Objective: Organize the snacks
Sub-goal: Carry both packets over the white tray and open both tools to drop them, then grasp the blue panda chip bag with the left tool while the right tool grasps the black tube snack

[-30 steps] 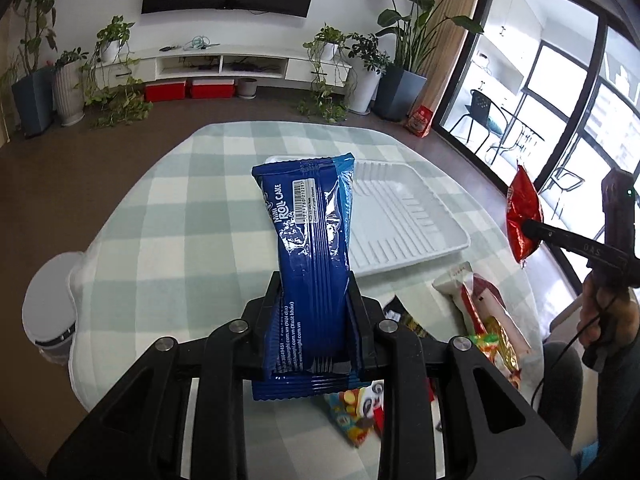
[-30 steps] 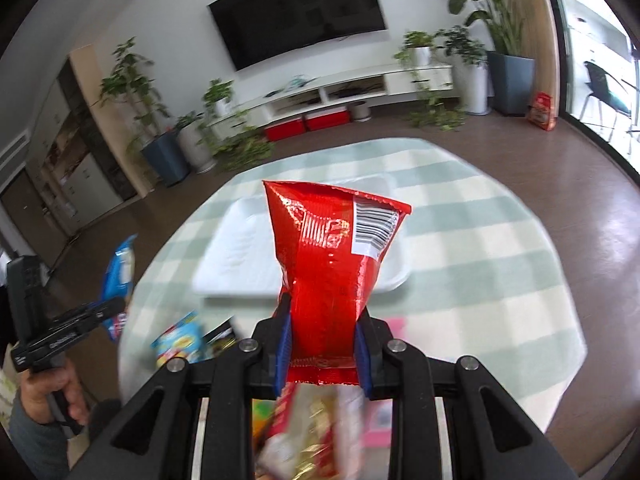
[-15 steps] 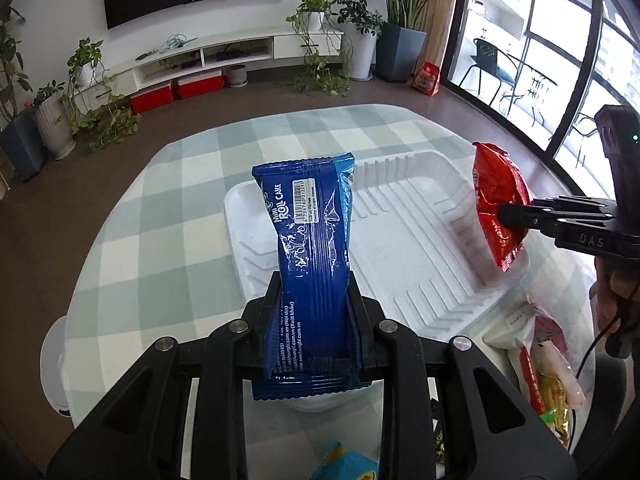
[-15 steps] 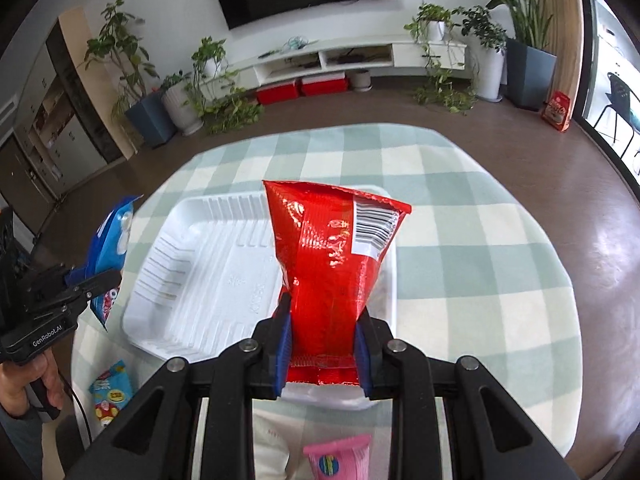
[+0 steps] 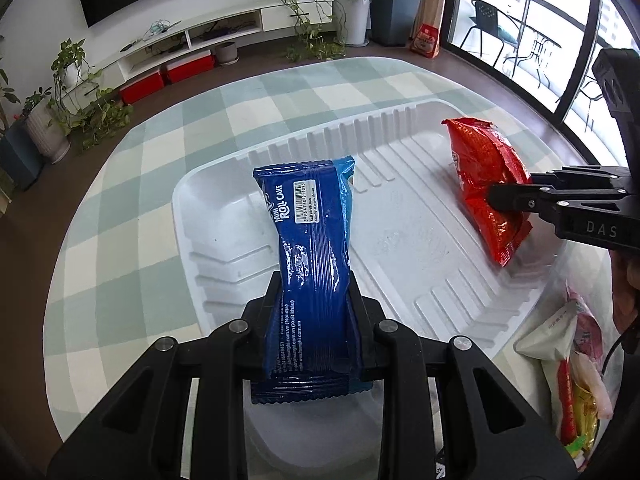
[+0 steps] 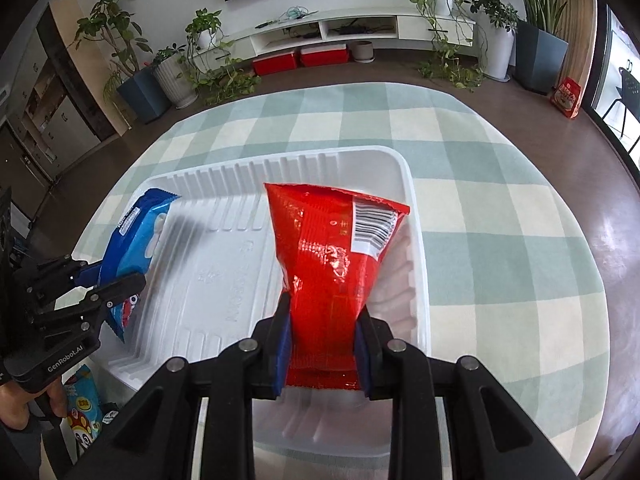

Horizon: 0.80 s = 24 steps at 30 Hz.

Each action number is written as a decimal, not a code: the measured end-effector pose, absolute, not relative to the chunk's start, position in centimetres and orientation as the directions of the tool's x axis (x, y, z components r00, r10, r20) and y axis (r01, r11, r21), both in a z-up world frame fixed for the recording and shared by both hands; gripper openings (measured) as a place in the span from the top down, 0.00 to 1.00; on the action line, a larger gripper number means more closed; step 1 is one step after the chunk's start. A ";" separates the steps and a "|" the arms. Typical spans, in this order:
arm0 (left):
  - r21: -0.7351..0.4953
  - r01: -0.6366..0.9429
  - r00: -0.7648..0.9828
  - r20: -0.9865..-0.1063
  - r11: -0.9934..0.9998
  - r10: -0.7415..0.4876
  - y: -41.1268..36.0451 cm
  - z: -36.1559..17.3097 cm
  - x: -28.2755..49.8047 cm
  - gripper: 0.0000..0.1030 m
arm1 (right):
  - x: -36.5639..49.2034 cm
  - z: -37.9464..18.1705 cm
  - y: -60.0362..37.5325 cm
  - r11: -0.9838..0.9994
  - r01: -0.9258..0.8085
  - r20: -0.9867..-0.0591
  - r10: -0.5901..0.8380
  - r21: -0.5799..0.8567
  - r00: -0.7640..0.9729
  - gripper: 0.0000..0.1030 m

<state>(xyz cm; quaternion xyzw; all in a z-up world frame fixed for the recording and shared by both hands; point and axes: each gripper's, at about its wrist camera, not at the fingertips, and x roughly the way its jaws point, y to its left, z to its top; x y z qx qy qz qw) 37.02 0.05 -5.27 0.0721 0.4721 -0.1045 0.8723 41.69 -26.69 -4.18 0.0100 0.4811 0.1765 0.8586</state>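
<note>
Over white tray (image 5: 224,184), blue pack's (image 5: 312,248) front hidden, red bag (image 6: 332,248) clamped

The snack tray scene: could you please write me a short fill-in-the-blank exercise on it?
1. The left gripper is shut on a ____ roll cake pack.
2. The right gripper is shut on a ____ bag.
3. Both are held over the white ____.
4. The tablecloth has a ____ pattern.

Missing: blue; red; tray; checked

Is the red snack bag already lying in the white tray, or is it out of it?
Not lying in it. The red snack bag is clamped in the right gripper above the white tray; whether its lower end touches the tray, I cannot tell.
</note>
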 end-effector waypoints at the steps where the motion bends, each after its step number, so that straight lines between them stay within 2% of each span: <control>1: 0.027 0.251 0.528 -0.842 0.968 -0.113 0.1 -5.4 37.0 0.76 | 41.7 -4.2 -26.6 0.937 -0.296 -0.824 0.312 0.186 0.473 0.71; 6: 0.048 0.241 0.523 -0.848 0.969 -0.088 0.0 -5.9 37.5 0.74 | 41.9 -4.4 -26.5 0.938 -0.295 -0.824 0.309 0.182 0.475 0.68; 8: 0.049 0.228 0.529 -0.845 0.972 -0.082 0.2 -5.8 37.6 0.74 | 41.9 -4.4 -26.6 0.940 -0.288 -0.823 0.307 0.184 0.477 0.58; 10: 0.052 0.219 0.538 -0.839 0.974 -0.076 0.3 -5.6 37.6 0.71 | 41.9 -4.5 -26.7 0.942 -0.282 -0.824 0.303 0.183 0.478 0.57; 11: 0.054 0.215 0.543 -0.837 0.975 -0.073 0.4 -5.5 37.6 0.69 | 41.8 -4.4 -26.7 0.942 -0.282 -0.823 0.303 0.182 0.481 0.55; 12: 0.055 0.209 0.547 -0.834 0.976 -0.070 0.5 -5.3 37.5 0.61 | 41.7 -4.3 -26.8 0.942 -0.283 -0.822 0.301 0.179 0.484 0.52; 14: 0.053 0.199 0.563 -0.824 0.979 -0.070 0.8 -4.8 37.2 0.48 | 41.5 -4.1 -26.9 0.945 -0.279 -0.818 0.292 0.169 0.496 0.40; 20: 0.025 0.160 0.619 -0.781 0.987 -0.080 2.3 -1.8 35.6 0.41 | 40.5 -3.1 -28.1 0.944 -0.253 -0.796 0.318 0.214 0.515 0.38; 24: -0.011 0.134 0.682 -0.725 0.991 -0.100 3.9 1.4 33.1 0.28 | 38.7 -1.3 -29.5 0.940 -0.236 -0.760 0.340 0.248 0.554 0.34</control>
